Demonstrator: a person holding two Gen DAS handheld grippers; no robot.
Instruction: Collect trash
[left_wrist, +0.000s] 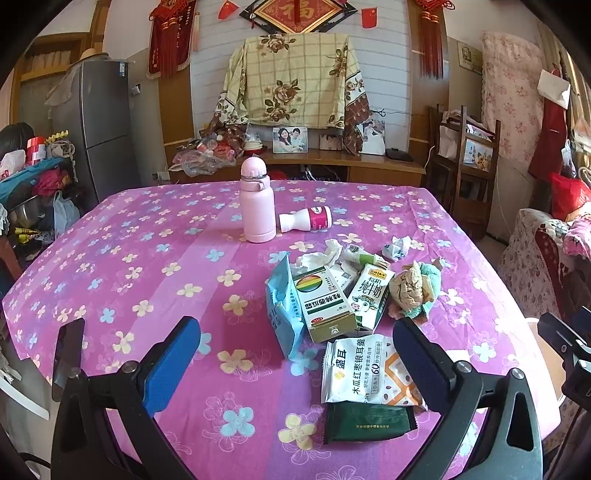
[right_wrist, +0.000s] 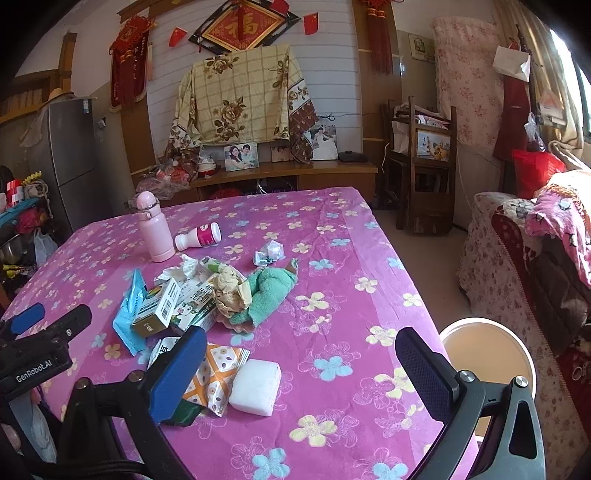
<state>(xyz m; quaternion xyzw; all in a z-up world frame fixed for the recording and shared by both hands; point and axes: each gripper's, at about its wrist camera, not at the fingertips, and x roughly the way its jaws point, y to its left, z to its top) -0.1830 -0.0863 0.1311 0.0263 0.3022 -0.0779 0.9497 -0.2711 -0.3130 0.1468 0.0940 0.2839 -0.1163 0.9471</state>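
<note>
Trash heaped mid-table (left_wrist: 147, 258): box (left_wrist: 325, 302), carton (left_wrist: 371, 295), blue pack (left_wrist: 282, 310), tissues (left_wrist: 319, 254), paper ball (left_wrist: 408, 286), snack bag (left_wrist: 365, 369), green sachet (left_wrist: 369, 422). Left gripper (left_wrist: 295, 362) spread wide, holding nothing, above the near edge. Right gripper (right_wrist: 301, 373) likewise released. Only in right view: white sponge (right_wrist: 255, 384), bin (right_wrist: 487, 354) beside table. Flask (left_wrist: 256, 201) upright, bottle (left_wrist: 306, 218) lying beside it.

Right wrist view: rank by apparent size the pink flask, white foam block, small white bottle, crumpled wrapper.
1. pink flask
2. white foam block, about equal to the flask; it is nearer the camera, so unsure
3. small white bottle
4. crumpled wrapper
</note>
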